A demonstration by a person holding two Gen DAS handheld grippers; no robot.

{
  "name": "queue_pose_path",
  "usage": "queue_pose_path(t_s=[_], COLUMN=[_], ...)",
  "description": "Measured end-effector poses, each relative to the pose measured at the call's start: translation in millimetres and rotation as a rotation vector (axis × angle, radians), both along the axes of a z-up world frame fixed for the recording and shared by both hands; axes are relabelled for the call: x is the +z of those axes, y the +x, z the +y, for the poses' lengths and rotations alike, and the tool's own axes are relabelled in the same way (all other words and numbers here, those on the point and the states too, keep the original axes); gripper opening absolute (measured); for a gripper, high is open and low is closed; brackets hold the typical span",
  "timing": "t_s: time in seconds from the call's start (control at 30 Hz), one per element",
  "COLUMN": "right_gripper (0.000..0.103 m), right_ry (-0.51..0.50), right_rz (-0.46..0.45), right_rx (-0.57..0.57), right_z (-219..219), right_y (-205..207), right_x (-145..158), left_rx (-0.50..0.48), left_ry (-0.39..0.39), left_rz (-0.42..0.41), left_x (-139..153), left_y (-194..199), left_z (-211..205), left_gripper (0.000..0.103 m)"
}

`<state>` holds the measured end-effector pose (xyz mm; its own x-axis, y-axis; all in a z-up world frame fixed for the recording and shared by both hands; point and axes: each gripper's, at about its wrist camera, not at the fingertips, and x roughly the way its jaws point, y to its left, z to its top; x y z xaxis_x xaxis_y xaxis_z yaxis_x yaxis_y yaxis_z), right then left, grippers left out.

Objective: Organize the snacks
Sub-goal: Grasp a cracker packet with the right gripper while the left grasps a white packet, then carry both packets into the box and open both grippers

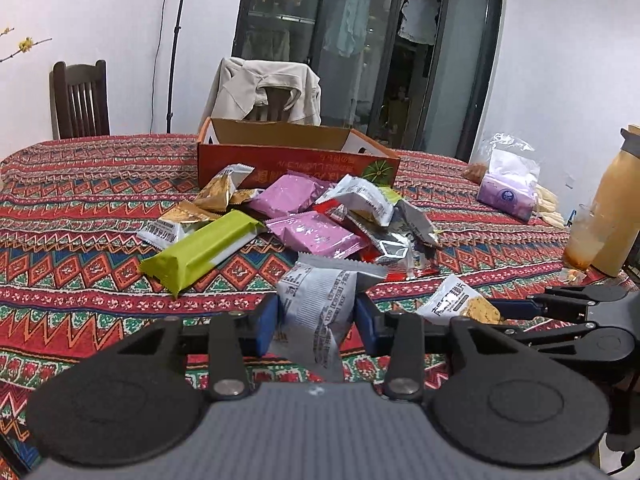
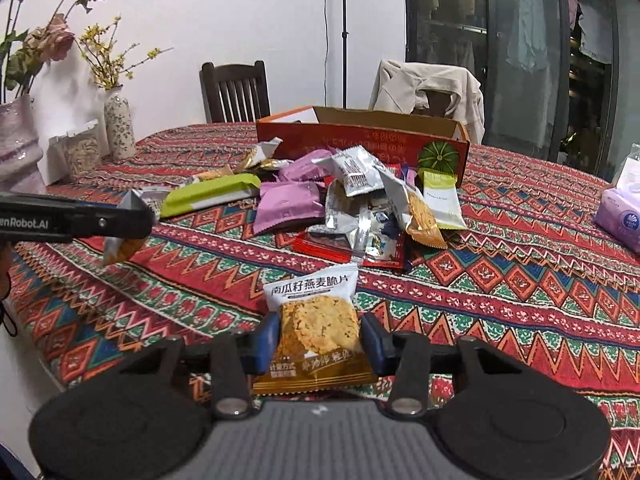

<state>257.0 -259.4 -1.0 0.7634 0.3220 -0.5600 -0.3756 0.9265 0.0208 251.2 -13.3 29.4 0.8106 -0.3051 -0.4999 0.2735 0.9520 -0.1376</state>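
Note:
My left gripper (image 1: pixel 316 320) is shut on a silver oat crisp packet (image 1: pixel 320 304), back side up, held above the tablecloth. It also shows in the right wrist view (image 2: pixel 120 220) at the left, with the packet (image 2: pixel 120 246) hanging from it. My right gripper (image 2: pixel 318 340) is shut on another oat crisp packet (image 2: pixel 316 328) with a cookie picture; this packet shows in the left wrist view (image 1: pixel 460 304). A pile of snack packets (image 1: pixel 320 220) (image 2: pixel 340 200) lies in front of an open orange cardboard box (image 1: pixel 296 156) (image 2: pixel 360 136).
A long green bar (image 1: pixel 204 248) (image 2: pixel 208 196) lies left of the pile. Purple tissue pack (image 1: pixel 508 192) (image 2: pixel 620 216), a cup (image 1: pixel 584 240) and a bottle (image 1: pixel 616 216) stand at the right. Vases (image 2: pixel 118 124) stand at the far left. Chairs (image 2: pixel 234 90) are behind the table.

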Motion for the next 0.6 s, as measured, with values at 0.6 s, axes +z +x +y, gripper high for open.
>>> queue_pose_path(t_s=[0.6], right_gripper=[0.043], right_ry=[0.049], right_rz=[-0.094], right_rx=[0.083], right_z=[-26], right_y=[67], right_x=[87], left_rx=[-0.076], left_ry=[0.028], left_rz=[-0.116], left_x=[97], left_y=[104], left_z=[2], left_gripper=[0.042])
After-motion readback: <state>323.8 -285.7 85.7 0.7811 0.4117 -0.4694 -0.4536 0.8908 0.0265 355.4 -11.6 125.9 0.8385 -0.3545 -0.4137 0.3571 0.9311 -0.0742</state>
